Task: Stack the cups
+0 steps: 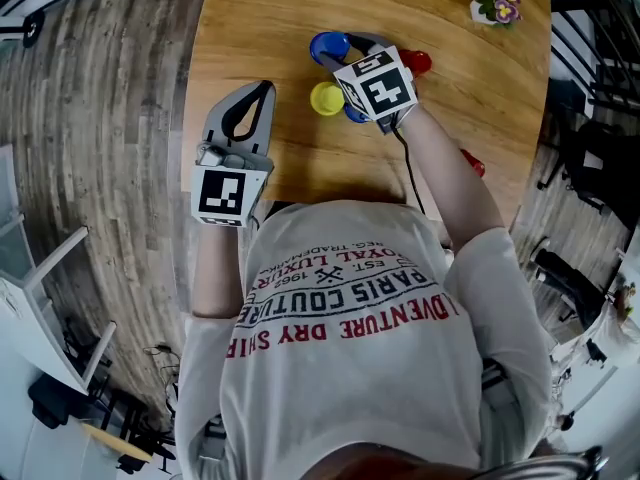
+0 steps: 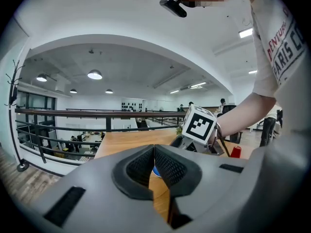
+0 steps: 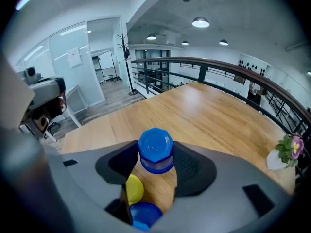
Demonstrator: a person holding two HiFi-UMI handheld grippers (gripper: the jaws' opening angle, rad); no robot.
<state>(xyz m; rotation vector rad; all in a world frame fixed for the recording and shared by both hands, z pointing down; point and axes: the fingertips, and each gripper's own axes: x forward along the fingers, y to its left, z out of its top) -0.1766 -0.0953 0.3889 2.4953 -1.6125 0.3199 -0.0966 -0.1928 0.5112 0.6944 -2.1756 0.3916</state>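
Observation:
An upside-down blue cup (image 3: 155, 150) stands on the wooden table (image 1: 260, 28) between the pads of my right gripper (image 3: 155, 161), and both pads touch its sides. The head view shows that blue cup (image 1: 326, 44) at the far middle of the table, with the right gripper (image 1: 340, 48) around it. A yellow cup (image 1: 327, 98) and a second blue cup (image 1: 352, 114) sit just nearer; they also appear below the jaws as the yellow cup (image 3: 134, 188) and the second blue cup (image 3: 144, 213). My left gripper (image 1: 258, 93) rests shut and empty at the table's near left, its left gripper (image 2: 154, 148) pads meeting.
A red cup (image 1: 417, 62) stands right of the right gripper's marker cube, and another red cup (image 1: 473, 162) sits near the table's right edge. A small flower pot (image 1: 497, 8) is at the far right corner. A railing runs beyond the table.

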